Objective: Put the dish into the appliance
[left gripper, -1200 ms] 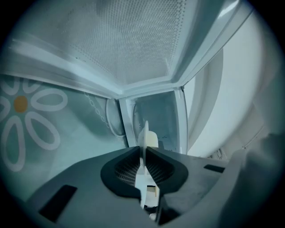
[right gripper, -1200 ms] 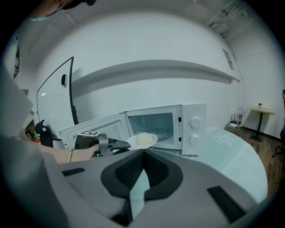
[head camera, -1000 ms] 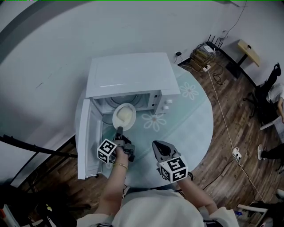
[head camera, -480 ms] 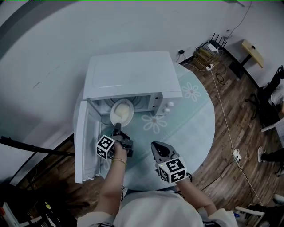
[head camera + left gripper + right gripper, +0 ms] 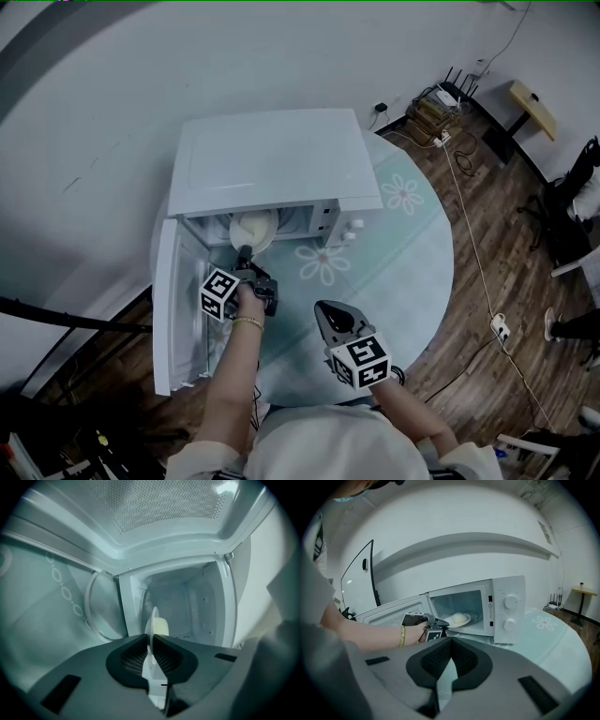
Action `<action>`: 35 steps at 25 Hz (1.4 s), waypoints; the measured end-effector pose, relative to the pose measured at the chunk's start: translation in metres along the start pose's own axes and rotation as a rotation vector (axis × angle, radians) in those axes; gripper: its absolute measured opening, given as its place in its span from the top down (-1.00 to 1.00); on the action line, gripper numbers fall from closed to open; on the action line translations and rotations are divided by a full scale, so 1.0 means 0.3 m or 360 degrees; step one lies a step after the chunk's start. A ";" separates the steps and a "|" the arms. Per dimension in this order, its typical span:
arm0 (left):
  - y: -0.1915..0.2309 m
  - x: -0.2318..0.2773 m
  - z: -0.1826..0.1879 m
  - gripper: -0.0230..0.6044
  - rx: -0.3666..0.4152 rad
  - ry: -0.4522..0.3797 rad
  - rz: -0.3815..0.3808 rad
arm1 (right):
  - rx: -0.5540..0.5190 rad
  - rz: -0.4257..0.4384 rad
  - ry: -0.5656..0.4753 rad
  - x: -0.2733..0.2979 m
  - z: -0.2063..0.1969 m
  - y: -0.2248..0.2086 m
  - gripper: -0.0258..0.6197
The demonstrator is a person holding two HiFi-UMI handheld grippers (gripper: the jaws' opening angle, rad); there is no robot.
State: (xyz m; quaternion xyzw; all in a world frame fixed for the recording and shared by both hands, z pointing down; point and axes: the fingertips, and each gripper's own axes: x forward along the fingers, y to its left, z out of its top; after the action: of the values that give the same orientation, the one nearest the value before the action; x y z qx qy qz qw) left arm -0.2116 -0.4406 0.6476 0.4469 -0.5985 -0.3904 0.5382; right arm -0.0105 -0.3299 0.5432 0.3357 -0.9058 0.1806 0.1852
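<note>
Left claw (image 5: 151,638) clamped on dish (image 5: 158,624) rim, dish inside open microwave (image 5: 272,159)

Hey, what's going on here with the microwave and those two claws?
A person is loading a white microwave oven whose door stands open. The left claw is shut on the rim of a white plate carrying a pale rounded lump of food, and holds it just inside the opening. The right claw is shut and empty, above the round pale-green flowered table.
</note>
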 end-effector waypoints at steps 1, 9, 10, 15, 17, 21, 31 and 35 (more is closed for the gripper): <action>-0.001 0.012 0.001 0.80 0.0002 0.0000 0.0002 | 0.0002 -0.0001 0.0001 0.002 0.000 -0.005 0.91; -0.008 0.091 0.008 0.80 0.0038 0.0007 0.0025 | 0.0022 -0.0011 -0.0002 0.012 0.003 -0.039 0.91; -0.009 0.100 0.009 0.80 0.0046 0.0008 0.0028 | 0.0023 -0.0012 -0.0002 0.013 0.003 -0.043 0.91; -0.011 0.132 0.006 0.80 0.0071 0.0021 0.0059 | 0.0030 -0.0017 -0.0002 0.013 0.002 -0.056 0.91; -0.010 0.136 0.010 0.80 0.0085 0.0015 0.0069 | 0.0031 -0.0018 -0.0004 0.011 0.005 -0.058 0.91; -0.013 0.138 0.010 0.80 0.0098 0.0022 0.0068 | 0.0030 -0.0022 -0.0006 0.009 0.009 -0.059 0.91; -0.064 0.106 0.018 0.47 0.0207 0.0021 -0.0002 | 0.0019 -0.0017 -0.0030 -0.008 0.019 -0.030 0.91; -0.078 0.065 0.005 0.41 0.0220 0.0053 -0.0016 | 0.0016 -0.0016 -0.0046 -0.020 0.022 -0.008 0.91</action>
State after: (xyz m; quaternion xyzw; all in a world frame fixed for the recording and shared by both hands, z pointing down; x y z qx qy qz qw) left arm -0.2108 -0.4663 0.6311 0.4926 -0.6126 -0.3434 0.5139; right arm -0.0061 -0.3314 0.5353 0.3438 -0.9057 0.1794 0.1713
